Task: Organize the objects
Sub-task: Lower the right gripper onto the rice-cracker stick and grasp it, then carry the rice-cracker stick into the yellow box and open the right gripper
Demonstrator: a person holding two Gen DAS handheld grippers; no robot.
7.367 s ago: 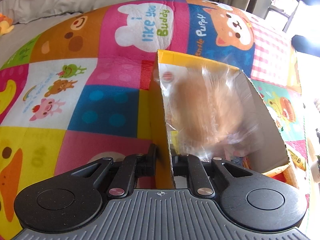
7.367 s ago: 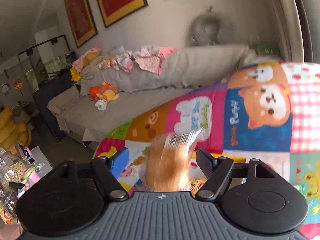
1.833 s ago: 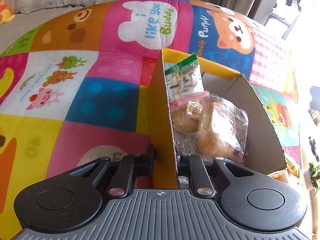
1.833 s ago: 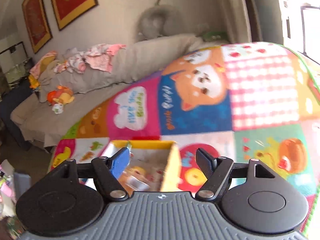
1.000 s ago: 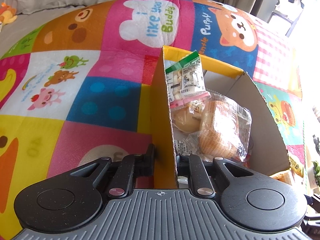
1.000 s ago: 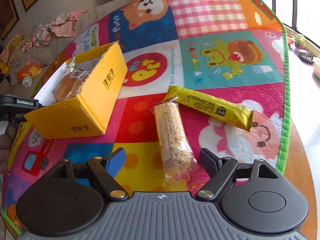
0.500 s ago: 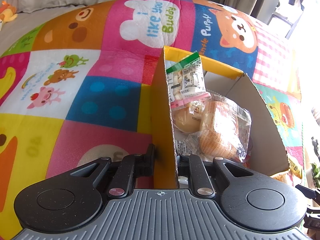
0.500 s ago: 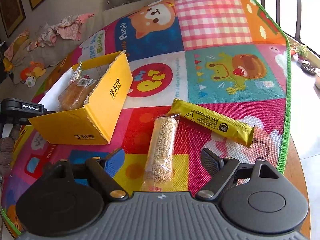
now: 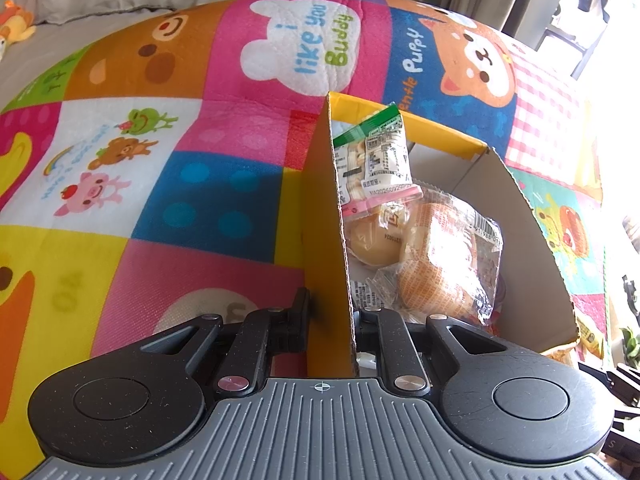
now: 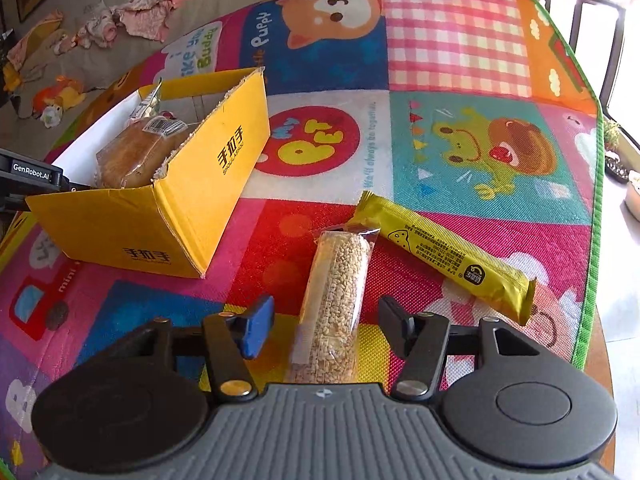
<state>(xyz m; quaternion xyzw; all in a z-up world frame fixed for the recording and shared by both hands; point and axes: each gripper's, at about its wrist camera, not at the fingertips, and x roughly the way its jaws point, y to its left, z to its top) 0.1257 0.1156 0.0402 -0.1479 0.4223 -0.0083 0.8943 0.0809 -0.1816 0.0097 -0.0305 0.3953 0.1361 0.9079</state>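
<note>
Fingers of the left tool (image 9: 331,318) pinch the yellow box (image 10: 192,200) wall. Right tool (image 10: 326,322) gapes wide, straddling the sesame bar (image 10: 334,308) beside a yellow wrapper (image 10: 444,254).

- The near end of the grain bar (image 10: 334,308) is hidden behind the right gripper (image 10: 326,326) body.
- The lowest packets in the yellow box (image 9: 326,216) are covered by the bread bag (image 9: 444,260).
- The left gripper (image 10: 30,174) is cut off by the right wrist view's edge.
</note>
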